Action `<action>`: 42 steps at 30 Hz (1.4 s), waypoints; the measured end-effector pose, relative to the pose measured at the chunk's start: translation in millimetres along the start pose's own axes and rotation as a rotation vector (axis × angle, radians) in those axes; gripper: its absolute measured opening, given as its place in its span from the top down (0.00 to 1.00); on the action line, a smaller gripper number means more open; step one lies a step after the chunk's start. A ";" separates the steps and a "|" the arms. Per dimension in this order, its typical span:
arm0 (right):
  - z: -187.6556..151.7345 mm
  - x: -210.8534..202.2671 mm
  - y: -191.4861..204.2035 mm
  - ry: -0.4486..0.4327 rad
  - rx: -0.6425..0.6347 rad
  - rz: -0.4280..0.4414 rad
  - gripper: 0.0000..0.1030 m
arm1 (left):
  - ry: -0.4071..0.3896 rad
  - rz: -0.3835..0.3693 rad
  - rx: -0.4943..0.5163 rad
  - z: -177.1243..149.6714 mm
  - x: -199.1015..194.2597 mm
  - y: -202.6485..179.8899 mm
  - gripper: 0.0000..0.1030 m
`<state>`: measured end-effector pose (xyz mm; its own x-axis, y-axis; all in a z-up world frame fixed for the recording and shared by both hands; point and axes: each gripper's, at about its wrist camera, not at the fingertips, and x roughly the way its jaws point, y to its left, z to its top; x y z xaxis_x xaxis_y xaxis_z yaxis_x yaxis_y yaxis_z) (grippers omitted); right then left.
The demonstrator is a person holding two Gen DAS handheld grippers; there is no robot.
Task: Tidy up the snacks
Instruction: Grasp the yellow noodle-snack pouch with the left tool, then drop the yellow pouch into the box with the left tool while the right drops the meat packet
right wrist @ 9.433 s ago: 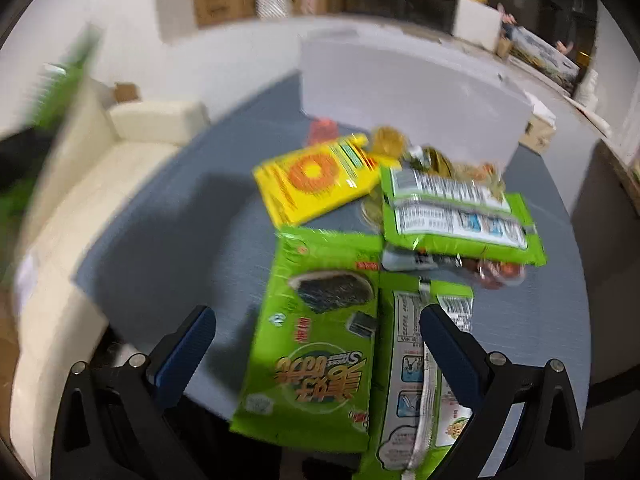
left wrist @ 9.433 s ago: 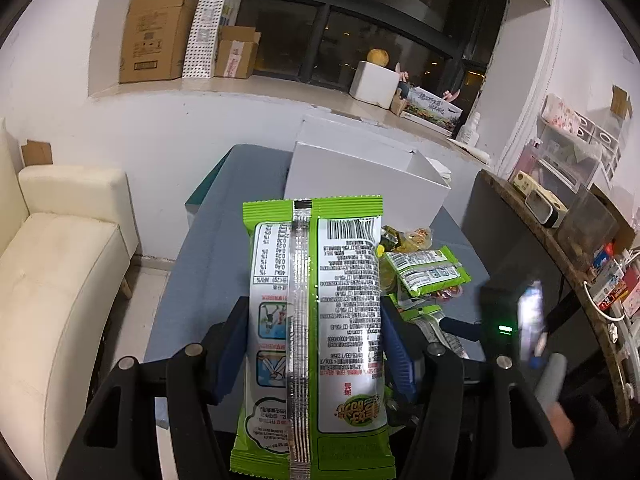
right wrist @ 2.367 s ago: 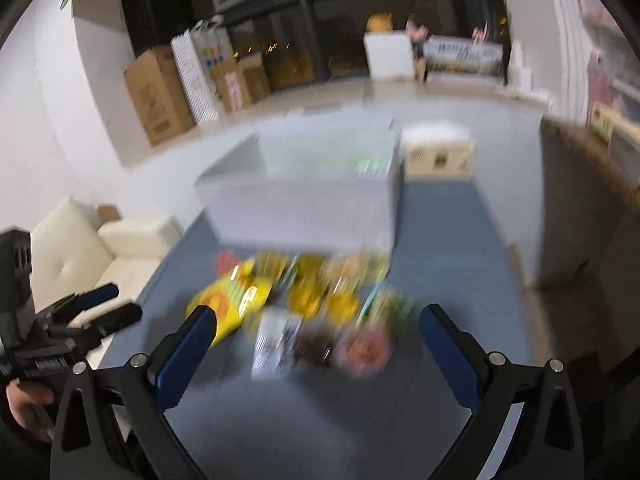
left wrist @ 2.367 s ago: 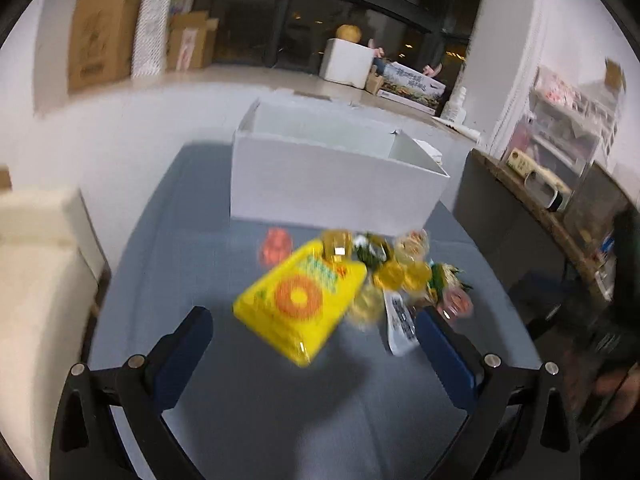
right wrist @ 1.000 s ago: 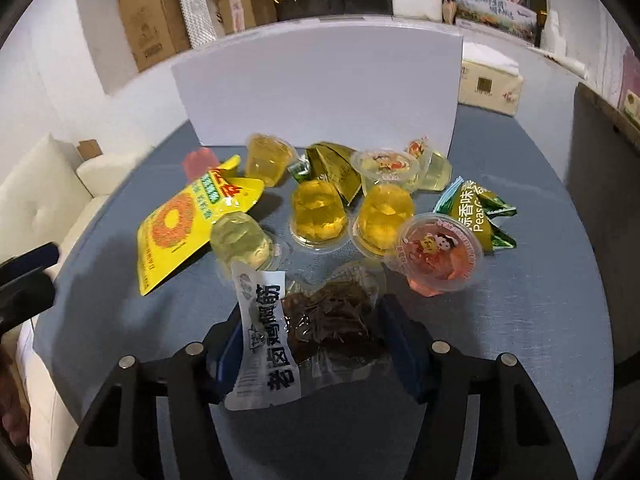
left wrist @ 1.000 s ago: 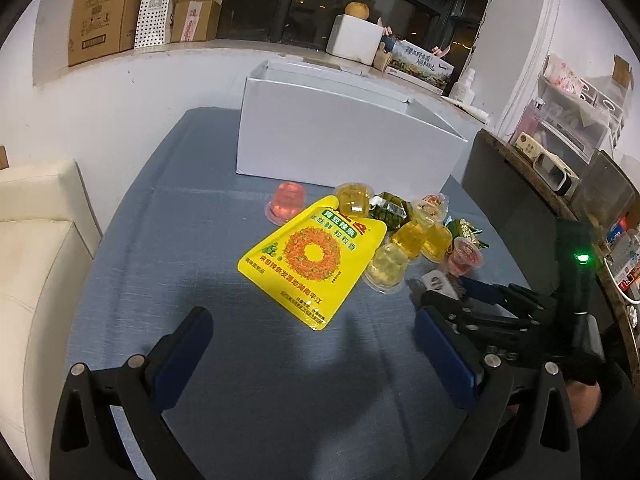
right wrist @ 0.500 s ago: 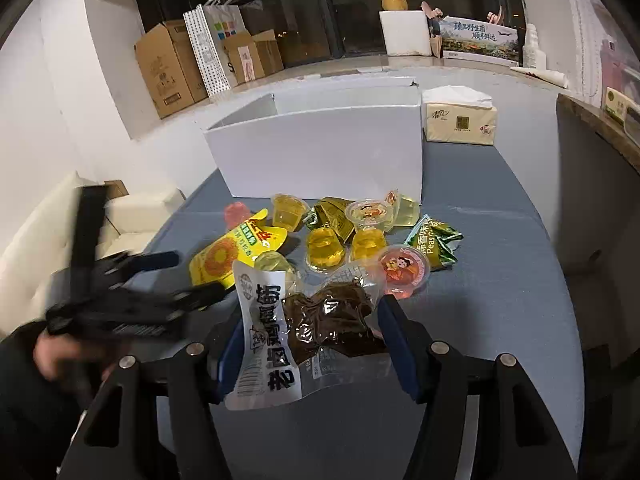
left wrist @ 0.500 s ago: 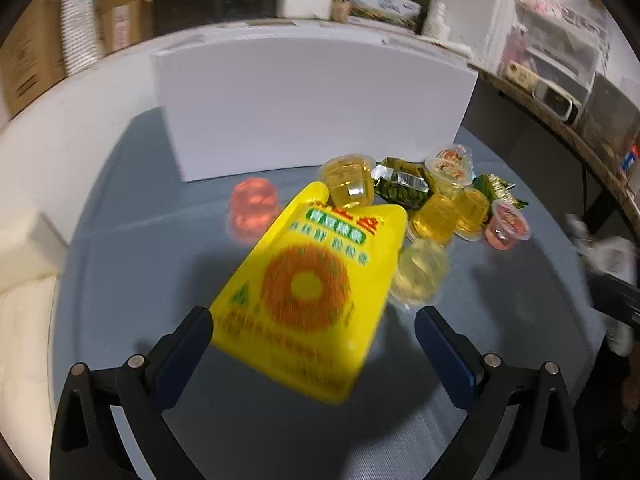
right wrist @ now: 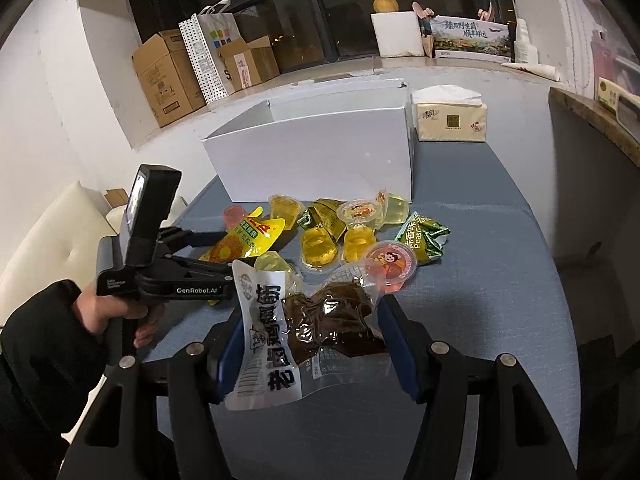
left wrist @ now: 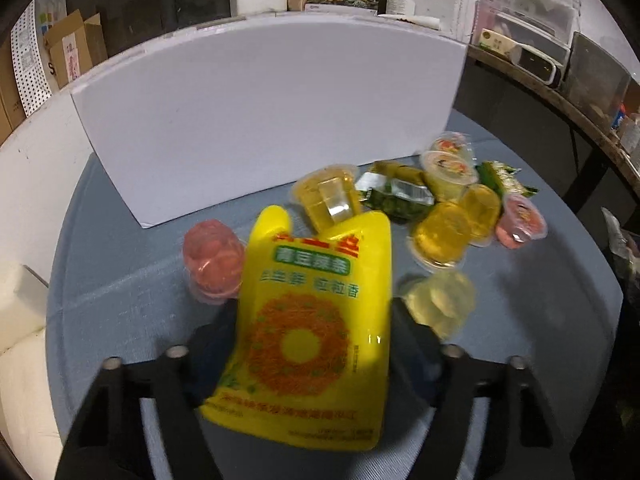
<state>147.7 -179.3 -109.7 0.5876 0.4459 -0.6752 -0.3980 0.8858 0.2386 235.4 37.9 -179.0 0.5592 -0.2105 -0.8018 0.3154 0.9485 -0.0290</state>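
The left gripper (left wrist: 312, 344) is pinching a yellow pouch (left wrist: 308, 336) between its two fingers, the pouch standing upright between them in the left wrist view; seen from the right wrist view, the same gripper (right wrist: 224, 252) is reaching in low over the bench (right wrist: 500, 300) from the left, held in a hand (right wrist: 108, 312). The right gripper (right wrist: 316, 344) is clamping a clear packet of dark brown snack (right wrist: 312, 320) with a white printed strip, and is holding it above the near part of the bench. A white box (right wrist: 316, 152) is standing open at the far side of the bench, with a tissue box (right wrist: 450, 118) just beside its right end. Between the white box and the grippers, loose snacks are lying in a cluster: yellow jelly cups (right wrist: 318, 248), a red jelly cup (left wrist: 212, 258) just left of the pouch, a pink-lidded cup (right wrist: 390, 264) near the packet, a pale cup (left wrist: 440, 300) beside the left gripper's right finger, dark green packets (left wrist: 394, 196) in the middle, and a green pea packet (right wrist: 422, 238) at the right edge of the cluster. Whether the pouch is touching the bench cannot be told.
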 end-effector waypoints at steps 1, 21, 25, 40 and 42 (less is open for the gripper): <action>-0.1 0.5 0.0 0.000 0.000 -0.002 0.35 | -0.002 -0.011 -0.010 -1.8 -3.3 -0.3 0.36; 64.6 -0.5 5.5 -0.097 -0.027 0.034 0.35 | -0.261 0.010 -0.157 20.4 -115.3 16.2 0.42; 112.1 2.0 6.2 -0.154 -0.046 0.029 0.35 | -0.318 0.034 -0.161 61.8 -122.3 26.8 0.42; 236.7 107.1 -48.8 -0.051 0.176 -0.013 0.08 | -0.212 0.084 -0.249 180.7 -45.5 85.1 0.00; 232.0 104.7 -61.3 -0.058 0.227 0.001 0.08 | -0.186 0.073 -0.251 176.9 -40.9 87.6 0.00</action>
<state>397.0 -157.1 -33.1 0.6296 0.4473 -0.6352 -0.2340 0.8889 0.3940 375.8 87.7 -43.2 0.7110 -0.1576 -0.6853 0.0836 0.9866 -0.1402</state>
